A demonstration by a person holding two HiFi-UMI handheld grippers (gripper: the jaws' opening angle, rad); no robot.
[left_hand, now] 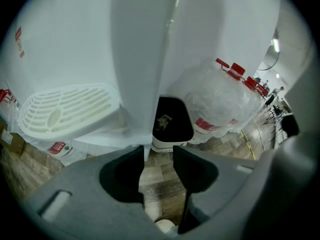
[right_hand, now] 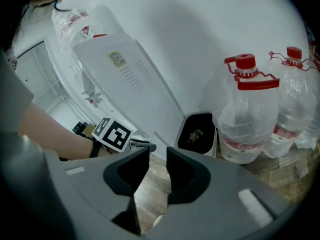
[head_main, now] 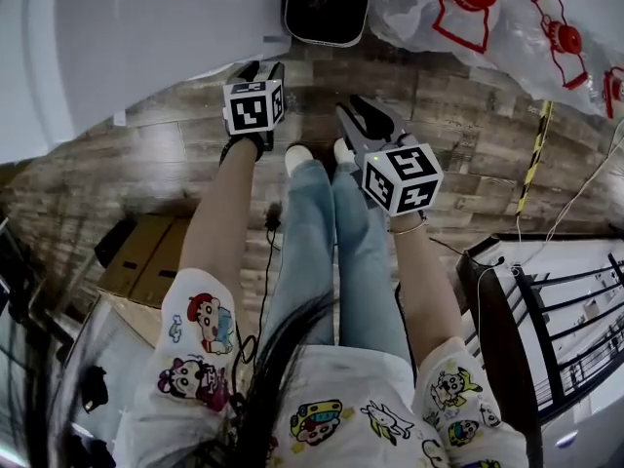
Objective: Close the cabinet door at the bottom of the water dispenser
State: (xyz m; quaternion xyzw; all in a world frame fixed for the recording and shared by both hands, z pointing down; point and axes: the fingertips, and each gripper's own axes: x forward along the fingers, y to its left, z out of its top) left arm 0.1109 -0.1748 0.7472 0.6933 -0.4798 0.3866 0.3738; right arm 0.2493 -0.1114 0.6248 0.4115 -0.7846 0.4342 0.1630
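Nearest are the person's legs in blue jeans (head_main: 322, 242) and the white shoes (head_main: 297, 156) on the wooden floor (head_main: 458, 125). A cardboard box (head_main: 146, 256) lies on the floor at the person's left. A black metal rack (head_main: 556, 320) stands at the right. Between them a bare strip of floor runs straight ahead.

The right gripper (head_main: 359, 115) hangs over that bare floor, just past the shoes. In the right gripper view its fingers are apart (right_hand: 157, 156), and only floor shows between them.

A little farther on, the left gripper (head_main: 259, 68) is at the bottom corner of the white cabinet door (head_main: 166, 37). Its fingers are apart too (left_hand: 158, 156). The thin edge of the door (left_hand: 145, 59) comes down right by the tip of one finger. It is not pinched, and it is hard to tell if they touch. The door stands open, swung out from the water dispenser (left_hand: 60, 49), with a small label on it. A white slotted tray (left_hand: 70, 109) sticks out beside the door.

Just past the door's free edge, a black bin (head_main: 327, 3) with a white rim sits on the floor. Right beside the bin are big water bottles (head_main: 487, 18) with red caps, wrapped in clear bags. A yellow and black striped strip (head_main: 534, 154) lies on the floor off to the right.
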